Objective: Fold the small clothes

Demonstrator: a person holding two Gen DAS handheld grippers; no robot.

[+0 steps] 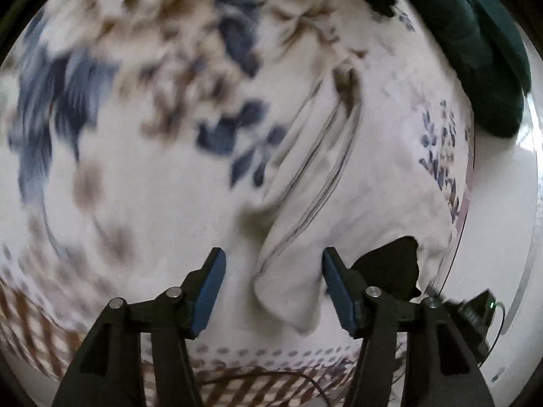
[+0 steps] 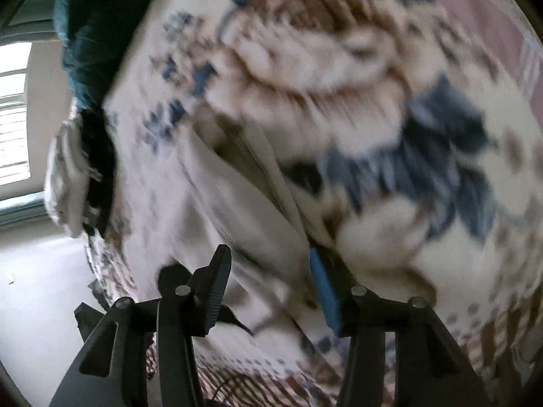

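Note:
A small white garment (image 1: 315, 183) with thin dark stripes lies crumpled on a floral blanket (image 1: 135, 135). Its lower end hangs between the fingers of my left gripper (image 1: 273, 261), which is open and not touching it. In the right wrist view the same white garment (image 2: 244, 210) lies on the blanket (image 2: 390, 118), blurred by motion. My right gripper (image 2: 268, 264) is open, with the garment's edge between its fingers. A small black piece (image 1: 390, 268) shows by the left gripper's right finger.
A dark green garment (image 1: 475, 51) lies at the far right of the blanket; it also shows at upper left in the right wrist view (image 2: 88, 34). A pile of light and black clothes (image 2: 81, 176) sits at the bed's edge. Pale floor (image 2: 34, 288) lies beyond.

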